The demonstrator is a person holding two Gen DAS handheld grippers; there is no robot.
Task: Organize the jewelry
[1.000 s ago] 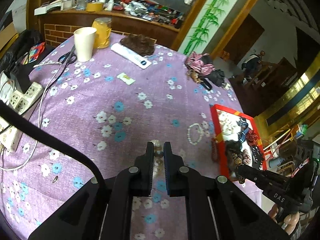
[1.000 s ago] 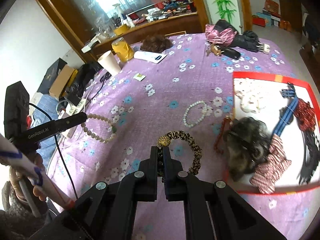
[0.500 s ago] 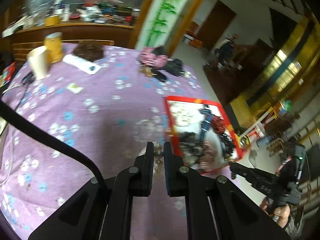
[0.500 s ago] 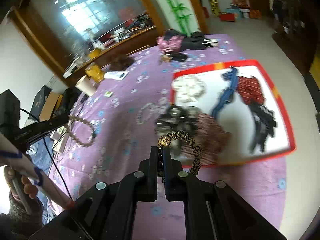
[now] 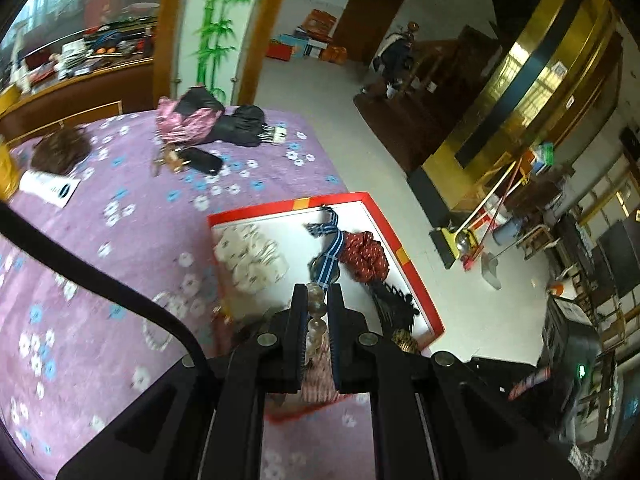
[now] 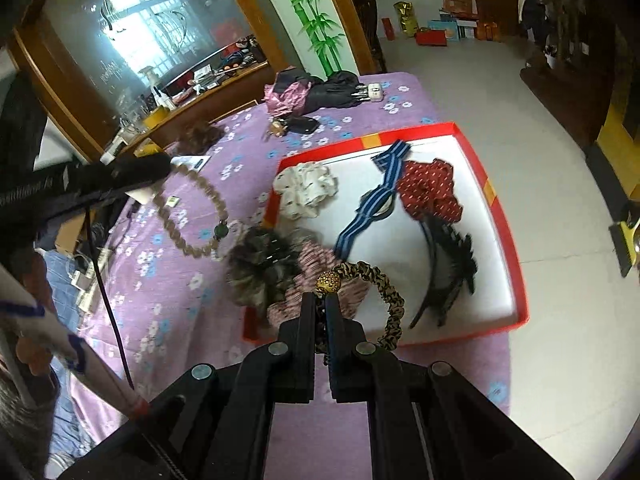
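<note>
My left gripper (image 5: 318, 296) is shut on a tan bead bracelet (image 5: 314, 308), held above the near part of the red-rimmed white tray (image 5: 400, 248). The bracelet (image 6: 192, 216) hangs from the left gripper's fingers (image 6: 148, 168) in the right wrist view. My right gripper (image 6: 320, 302) is shut on a leopard-print hair tie with a gold ball (image 6: 384, 296), above the tray's near edge (image 6: 516, 280). The tray holds a white scrunchie (image 6: 306, 188), a blue striped band (image 6: 372, 204), a red scrunchie (image 6: 430, 192) and a black claw clip (image 6: 452, 268).
A white pearl bracelet (image 5: 160, 320) lies on the purple flowered cloth (image 5: 120, 240) left of the tray. Folded umbrellas (image 5: 208, 120) and a black case (image 5: 202, 160) lie at the far edge. The table edge drops to the floor just right of the tray.
Both grippers have swung right from over the cloth to over the tray, each still holding its piece. The tray now fills the middle of both views.
</note>
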